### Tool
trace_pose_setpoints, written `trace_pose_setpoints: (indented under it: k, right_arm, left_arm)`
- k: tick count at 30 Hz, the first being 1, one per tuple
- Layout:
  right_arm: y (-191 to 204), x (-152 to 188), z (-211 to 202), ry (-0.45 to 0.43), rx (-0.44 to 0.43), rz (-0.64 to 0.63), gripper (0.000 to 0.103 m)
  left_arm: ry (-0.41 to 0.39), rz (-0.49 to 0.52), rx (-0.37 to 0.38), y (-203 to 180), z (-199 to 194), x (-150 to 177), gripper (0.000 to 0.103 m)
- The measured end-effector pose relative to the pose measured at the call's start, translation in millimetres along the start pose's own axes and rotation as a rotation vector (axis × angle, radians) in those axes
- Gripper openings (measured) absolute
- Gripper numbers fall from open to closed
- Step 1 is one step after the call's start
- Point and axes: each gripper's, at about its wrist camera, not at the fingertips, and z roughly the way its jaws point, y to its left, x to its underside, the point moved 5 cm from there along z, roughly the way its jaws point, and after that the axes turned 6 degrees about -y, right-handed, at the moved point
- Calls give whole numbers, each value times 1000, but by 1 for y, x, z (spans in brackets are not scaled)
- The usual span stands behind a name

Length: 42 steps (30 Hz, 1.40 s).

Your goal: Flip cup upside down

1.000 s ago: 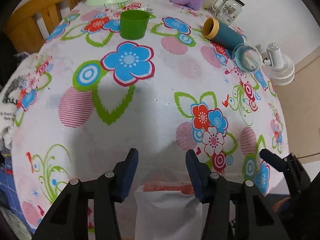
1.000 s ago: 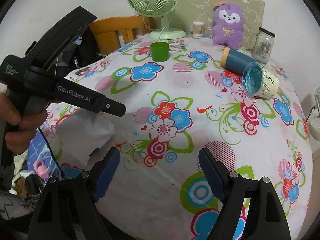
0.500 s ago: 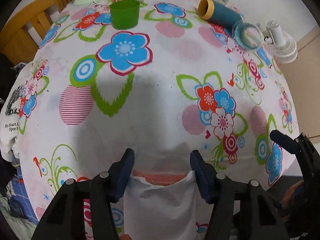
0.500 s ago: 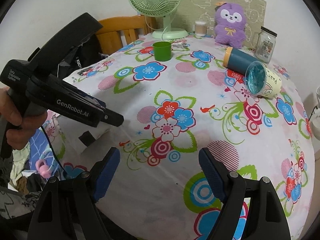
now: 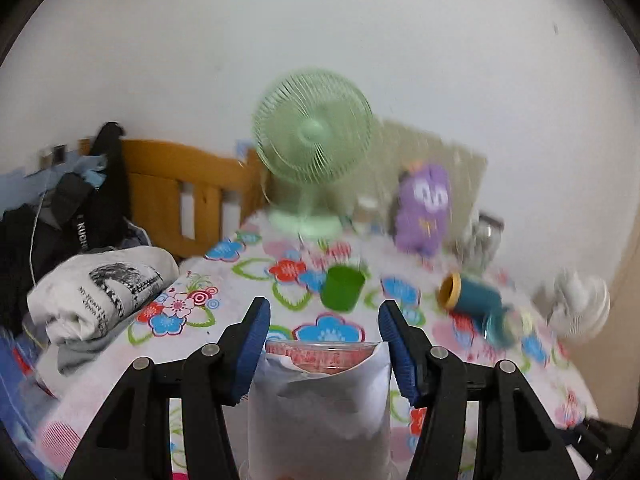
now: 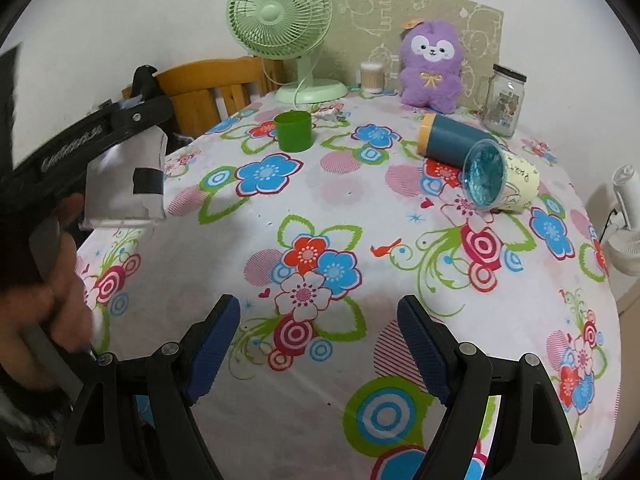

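— Blue-padded fingers of the left gripper (image 5: 323,330) stand on either side of a cup wrapped in white paper (image 5: 320,404). Are they holding it?

— Yes, the pads press its two sides and the cup is off the table. The right wrist view shows the cup (image 6: 126,182) held in the air at the left edge of the flowered tablecloth (image 6: 360,216), with a black strip on its paper wrap. In the left wrist view its reddish rim points away from the camera.

— And the right gripper (image 6: 320,344)?

— Its jaws are spread wide with nothing between them, hovering over the near part of the cloth, above a red, blue and white flower cluster.

— What lies past that?

— Mid-table, a green cup (image 6: 293,131) stands upright, mouth up. To the right a teal canister with a yellow end (image 6: 452,140) lies on its side, and a pale cup with a glittery blue lid (image 6: 500,180) lies tipped against it.

— And at the back?

— A green desk fan (image 6: 282,24), a small jar of cotton swabs (image 6: 372,77), a purple plush toy (image 6: 434,66) and a glass jar with a black lid (image 6: 504,100) stand along the far edge by the wall. A wooden chair (image 6: 212,88) sits beyond the left corner. A small white fan (image 6: 626,236) is off the table's right side.
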Motion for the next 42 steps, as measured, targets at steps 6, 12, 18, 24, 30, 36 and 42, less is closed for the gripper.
trace_pose_setpoints:
  k: [6,12,18,24,30,36,42]
  right_arm:
    - [4,1,2,-10,-16,-14,83]
    - [9,4,2,-11,-36,-10,83]
    - [17,5,-2,-20,-44,-36,83]
    - [20,5,-5,-26,-58,-44,83]
    - [22,6,-7,-18,-58,-51,83]
    - [30,3,-14,-28,-50,-85,83]
    - [30,-7,-23,-57,-19,-74,83]
  left_arm:
    - [24,6,-75,1,1,37,58]
    - [37,50,-114,-4,-14,53,59]
    - [9,92,-128,-9,-32,63,61]
    - [62,53,-150,-3,-40,66,96]
    - [72,68,-151,0,-47,64,103]
    - [57,65,-157,6,-55,48,103]
    - [34,51,-171,17,-66,28,103]
